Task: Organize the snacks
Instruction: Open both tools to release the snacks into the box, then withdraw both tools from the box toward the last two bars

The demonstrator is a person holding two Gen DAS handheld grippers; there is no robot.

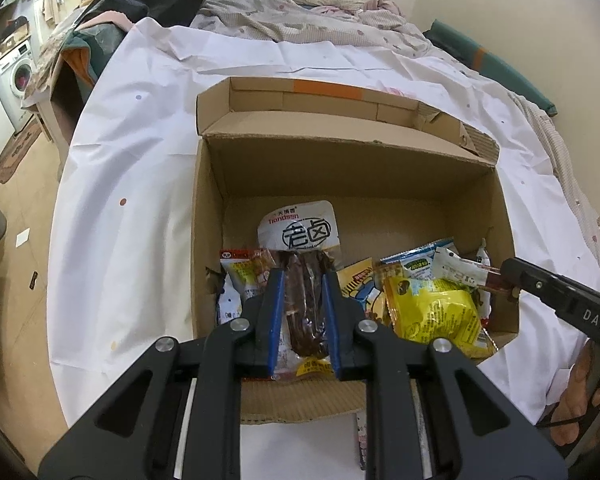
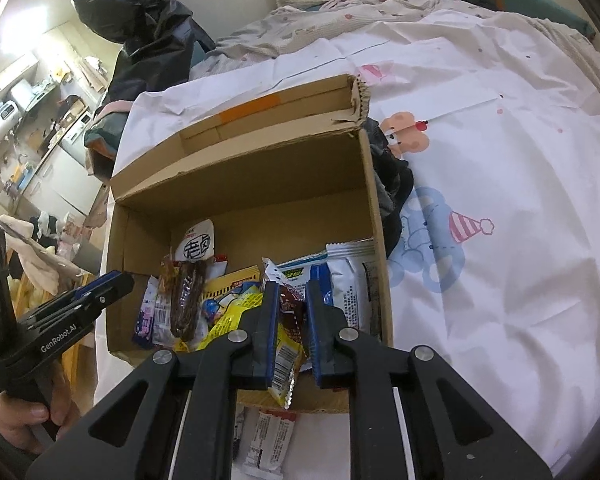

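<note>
An open cardboard box [image 1: 340,172] [image 2: 240,200] sits on the bed with several snack packets in it. Among them are a brown meat stick packet [image 1: 304,304] [image 2: 188,300] with a white header and a yellow packet [image 1: 436,312]. My left gripper [image 1: 302,276] [image 2: 120,278] hovers over the box's left wall, shut and holding nothing; the meat stick lies beyond its tips. My right gripper [image 2: 292,280] [image 1: 510,276] is over the box's right front corner. It is shut on a thin red, brown and yellow snack packet [image 2: 290,320] [image 1: 460,270], which stands edge-on between the pads.
A white sheet with cartoon prints [image 2: 500,240] covers the bed around the box. Two loose white packets [image 2: 268,440] lie in front of the box. A black cloth [image 2: 392,184] is bunched against its right wall. A hand [image 2: 24,420] grips the left tool. Floor and a washing machine [image 1: 18,76] are at left.
</note>
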